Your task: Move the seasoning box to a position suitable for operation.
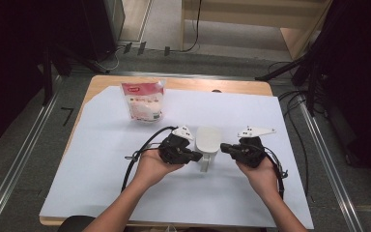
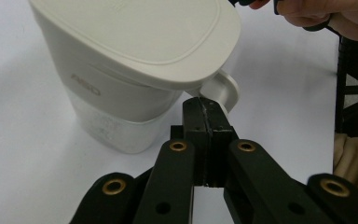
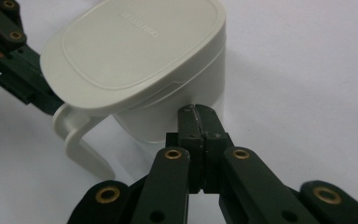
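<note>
Jug [image 1: 207, 140], cream plastic, smooth rounded lid, curved handle; stands mid-table on white sheet [image 1: 101, 169], base partly hidden from above. Left gripper [image 2: 206, 108]: jaws together, tips at handle. Right gripper [image 3: 197, 113]: jaws together, tips against jug wall. Pouch [image 1: 143, 100], red-topped, label unreadable, stands well behind.
</note>
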